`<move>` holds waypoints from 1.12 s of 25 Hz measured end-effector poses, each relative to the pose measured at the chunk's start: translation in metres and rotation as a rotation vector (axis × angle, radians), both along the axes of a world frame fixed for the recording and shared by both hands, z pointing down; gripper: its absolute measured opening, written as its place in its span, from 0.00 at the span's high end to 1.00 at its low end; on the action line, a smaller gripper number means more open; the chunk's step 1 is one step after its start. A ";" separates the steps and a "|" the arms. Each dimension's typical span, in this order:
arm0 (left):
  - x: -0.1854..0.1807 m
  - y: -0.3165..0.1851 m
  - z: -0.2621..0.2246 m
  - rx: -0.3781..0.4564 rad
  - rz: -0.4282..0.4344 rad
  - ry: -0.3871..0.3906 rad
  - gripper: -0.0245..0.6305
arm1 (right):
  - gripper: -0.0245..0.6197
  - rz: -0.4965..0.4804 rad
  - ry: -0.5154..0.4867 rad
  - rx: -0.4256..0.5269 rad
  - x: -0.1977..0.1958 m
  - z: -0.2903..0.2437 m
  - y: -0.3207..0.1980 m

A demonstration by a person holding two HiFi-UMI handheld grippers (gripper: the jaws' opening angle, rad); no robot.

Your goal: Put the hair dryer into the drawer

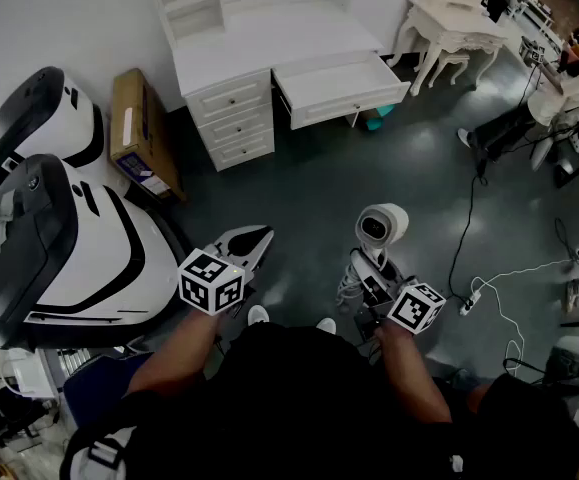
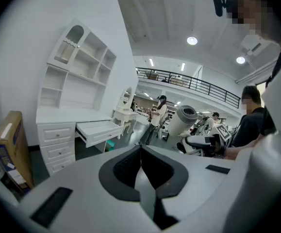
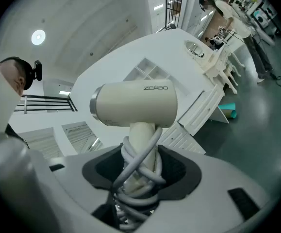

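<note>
hair dryer [image 3: 135, 111] clamped in right claw [image 3: 140, 171] (left claw [image 2: 141, 153] clenched, empty).

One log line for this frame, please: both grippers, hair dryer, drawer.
right gripper: shut on hair dryer handle, cord wound round it | left gripper: shut, empty | drawer: open, ahead, dryer not yet in

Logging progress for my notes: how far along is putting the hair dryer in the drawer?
Done: the drawer stands open. In hand: the right gripper holds the hair dryer by its cord-wrapped handle. Left: carry it over and set it inside.
</note>
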State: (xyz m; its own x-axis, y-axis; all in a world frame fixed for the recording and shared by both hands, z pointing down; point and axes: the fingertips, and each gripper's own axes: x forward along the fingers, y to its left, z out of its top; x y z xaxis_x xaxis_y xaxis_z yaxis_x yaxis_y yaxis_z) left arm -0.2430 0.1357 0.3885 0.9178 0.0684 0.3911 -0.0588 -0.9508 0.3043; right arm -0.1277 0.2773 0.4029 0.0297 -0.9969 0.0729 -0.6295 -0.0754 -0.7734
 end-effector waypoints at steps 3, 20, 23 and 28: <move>0.002 -0.001 -0.001 0.008 0.003 0.000 0.95 | 0.60 0.005 -0.020 -0.001 0.000 -0.003 -0.002; 0.005 -0.009 0.008 0.021 0.016 -0.028 0.95 | 0.60 -0.008 0.012 0.026 -0.006 -0.011 -0.010; 0.003 -0.010 0.007 0.019 0.019 -0.022 0.95 | 0.60 -0.012 0.016 0.024 -0.010 -0.012 -0.014; 0.004 -0.010 0.004 0.008 0.027 -0.010 0.95 | 0.60 -0.010 0.008 -0.002 -0.010 -0.008 -0.018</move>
